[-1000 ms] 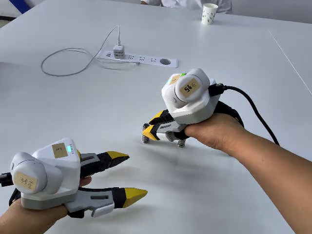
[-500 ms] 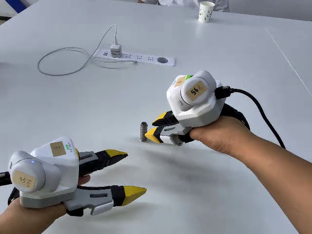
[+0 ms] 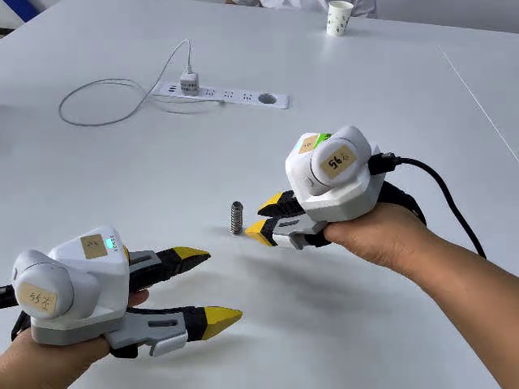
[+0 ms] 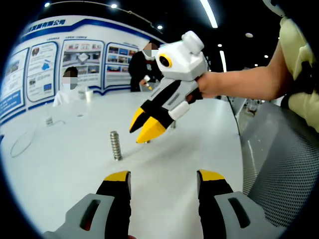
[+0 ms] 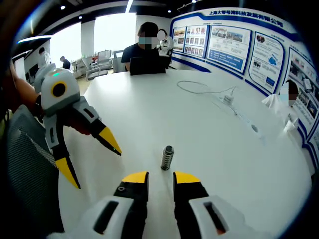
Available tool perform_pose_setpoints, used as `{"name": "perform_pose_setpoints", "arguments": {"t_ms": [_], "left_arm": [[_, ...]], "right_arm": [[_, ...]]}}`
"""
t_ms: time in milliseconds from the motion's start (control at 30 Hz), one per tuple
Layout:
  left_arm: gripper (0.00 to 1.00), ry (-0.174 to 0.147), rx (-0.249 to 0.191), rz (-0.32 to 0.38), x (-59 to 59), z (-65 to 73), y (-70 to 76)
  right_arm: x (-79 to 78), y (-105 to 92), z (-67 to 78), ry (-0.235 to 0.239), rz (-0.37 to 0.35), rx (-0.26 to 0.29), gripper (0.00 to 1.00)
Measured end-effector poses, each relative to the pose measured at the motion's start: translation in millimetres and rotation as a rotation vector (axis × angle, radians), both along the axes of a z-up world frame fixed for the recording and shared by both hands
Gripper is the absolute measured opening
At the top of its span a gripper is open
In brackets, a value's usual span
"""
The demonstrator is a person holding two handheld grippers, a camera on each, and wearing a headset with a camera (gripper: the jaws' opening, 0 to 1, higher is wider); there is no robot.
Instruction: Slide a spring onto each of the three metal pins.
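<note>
White table (image 3: 122,186) seen from my head, a gripper in each of my hands. One spring (image 3: 236,217) stands upright near the middle of the table. I judge it is seated on a pin (image 5: 169,149), whose dark top just shows above the coils in the right gripper view.

My right gripper (image 3: 255,217) sits at the spring's 3 o'clock, just beside it and not touching. Its yellow-tipped jaws are a little apart with nothing between them. My left gripper (image 3: 223,285) rests at the spring's 6 o'clock, well apart from it, jaws spread wide and empty.

Step in hand, as I read it: this pin looks finished, and both grippers are free for the next one (how the other two pins stand I cannot tell, as my right gripper covers the table behind it). The next move calls for finding a loose spring and pinching it lightly across its sides so the coils do not buckle. It must then be held upright over a bare pin and lowered straight, since a tilt would likely catch a coil on the pin's top.

Containers: a paper cup (image 3: 339,18) stands at the table's far edge, at 1 o'clock from the spring, and its contents are too far off to tell. A power strip (image 3: 235,97) lies at 11 o'clock with a charger (image 3: 188,82) plugged into it. Its cable (image 3: 89,101) loops away toward 10 o'clock
</note>
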State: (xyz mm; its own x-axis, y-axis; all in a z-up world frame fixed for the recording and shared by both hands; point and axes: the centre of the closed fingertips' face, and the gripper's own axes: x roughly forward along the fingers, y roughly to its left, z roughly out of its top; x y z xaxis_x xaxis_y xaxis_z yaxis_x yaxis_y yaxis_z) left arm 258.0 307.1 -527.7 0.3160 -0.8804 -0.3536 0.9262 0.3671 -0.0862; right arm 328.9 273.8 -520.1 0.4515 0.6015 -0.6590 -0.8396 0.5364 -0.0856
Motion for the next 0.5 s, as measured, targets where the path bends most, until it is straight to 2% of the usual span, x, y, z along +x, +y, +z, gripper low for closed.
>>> {"name": "perform_pose_setpoints", "arguments": {"t_ms": [500], "left_arm": [[0.55,-0.002,0.0,-0.001,-0.1,1.4,-1.1]], "right_arm": [[-15.3,-7.8,-3.6,0.007,-0.006,0.003,0.21]]}}
